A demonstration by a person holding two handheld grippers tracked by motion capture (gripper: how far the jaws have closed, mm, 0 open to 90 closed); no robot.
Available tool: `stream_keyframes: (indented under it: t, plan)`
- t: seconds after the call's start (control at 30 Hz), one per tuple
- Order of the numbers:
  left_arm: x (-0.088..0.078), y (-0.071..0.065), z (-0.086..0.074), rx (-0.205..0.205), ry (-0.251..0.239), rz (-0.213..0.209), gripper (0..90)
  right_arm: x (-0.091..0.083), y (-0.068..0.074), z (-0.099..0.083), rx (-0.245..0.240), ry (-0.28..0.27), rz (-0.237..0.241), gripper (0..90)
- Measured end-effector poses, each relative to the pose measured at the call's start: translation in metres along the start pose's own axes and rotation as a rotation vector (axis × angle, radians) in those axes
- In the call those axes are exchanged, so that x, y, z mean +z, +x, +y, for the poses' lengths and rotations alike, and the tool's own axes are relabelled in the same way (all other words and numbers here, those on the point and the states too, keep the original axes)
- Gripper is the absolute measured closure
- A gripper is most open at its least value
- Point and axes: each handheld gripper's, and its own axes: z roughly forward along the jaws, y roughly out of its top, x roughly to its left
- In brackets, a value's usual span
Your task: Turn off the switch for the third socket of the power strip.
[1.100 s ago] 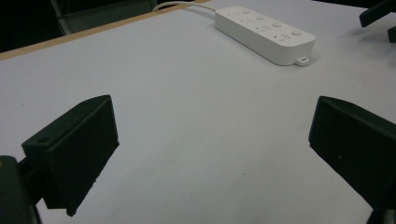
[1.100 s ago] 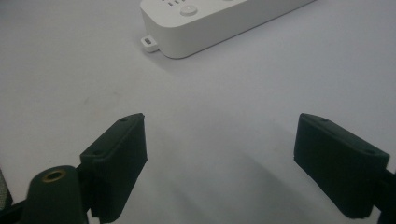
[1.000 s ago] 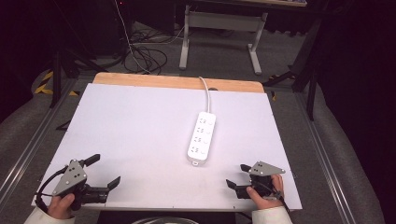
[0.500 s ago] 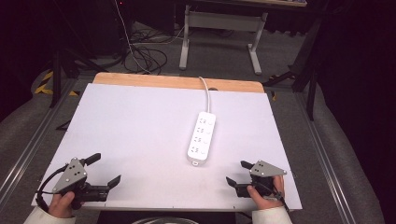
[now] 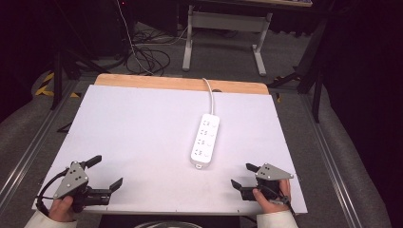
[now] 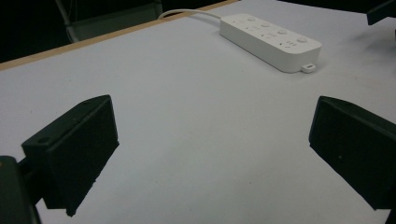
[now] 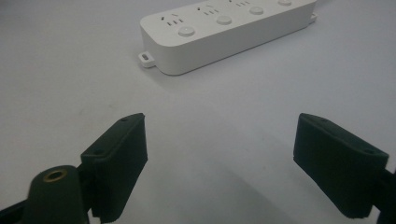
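A white power strip (image 5: 205,140) with several sockets lies right of the middle of the white table (image 5: 133,128). Its cord (image 5: 209,92) runs off the far edge. My left gripper (image 5: 107,171) is held by a hand at the near left corner, open and empty, and its jaws point toward the strip. My right gripper (image 5: 241,175) sits at the near right edge, also open and empty, just short of the strip's near end. The left gripper view shows the strip (image 6: 271,41) far off beyond the left gripper (image 6: 210,135). In the right gripper view the strip (image 7: 224,32) lies close ahead of the right gripper (image 7: 222,140).
A bare wooden strip (image 5: 180,83) runs along the table's far edge. Beyond it stand a metal stand (image 5: 223,28) and loose cables (image 5: 147,54) on the floor. Grey rails (image 5: 332,156) flank the table on both sides.
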Motion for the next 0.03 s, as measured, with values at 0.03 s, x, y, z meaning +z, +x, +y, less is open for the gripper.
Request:
stream_keyframes:
  t: [0.03]
  plan:
    - [0.0005, 0.0003, 0.0002, 0.0, 0.002, 0.007, 1.8, -0.0001, -0.0002, -0.0001, 0.001, -0.001, -0.001, 18.0]
